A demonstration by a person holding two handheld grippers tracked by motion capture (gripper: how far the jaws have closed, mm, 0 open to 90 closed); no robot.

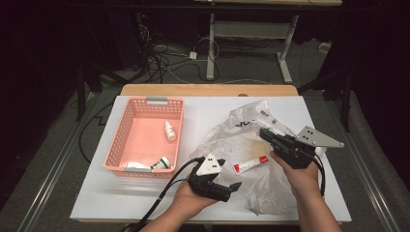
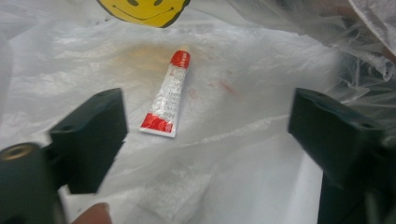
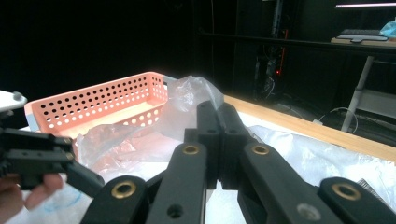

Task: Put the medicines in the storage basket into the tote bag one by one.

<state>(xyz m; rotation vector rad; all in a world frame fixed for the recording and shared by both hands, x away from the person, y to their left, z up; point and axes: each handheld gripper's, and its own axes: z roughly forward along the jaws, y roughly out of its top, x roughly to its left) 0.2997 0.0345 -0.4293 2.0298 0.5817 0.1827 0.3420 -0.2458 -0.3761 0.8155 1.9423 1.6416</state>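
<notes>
Hovering left tool point(image 2: 205, 126) wide apart | tube point(image 2: 166, 95) ahead, untouched | right tool point(image 3: 218, 122) clamped together

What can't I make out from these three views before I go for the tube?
- Print on the red and white tube: too small and blurred in the left gripper view.
- Yellow smiley print on the plastic bag: cut off by the top edge there.
- Whether the right gripper pinches bag film: its closed jaws hide the contact.
- Labels of both bottles in the pink basket: too small in the high view.
</notes>
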